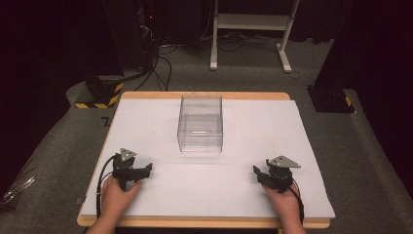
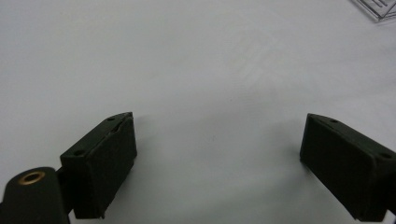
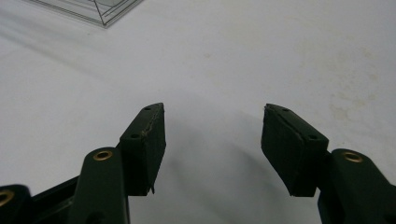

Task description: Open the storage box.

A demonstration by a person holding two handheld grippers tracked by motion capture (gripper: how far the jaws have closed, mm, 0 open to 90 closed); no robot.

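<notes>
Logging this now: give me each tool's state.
Left tool: open, holding nothing.
Right tool: open, holding nothing.

Black left gripper point(image 1: 147, 168) and right gripper point(image 1: 256, 170) — grey triangular top plates, brass-ringed screw holes, black cables.

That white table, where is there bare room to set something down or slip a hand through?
Nearly everywhere. The white sheet lies bare left and right of the clear box, and in the wide strip between the box and the left gripper and right gripper. Only the middle back, where the box stands, is taken.
</notes>
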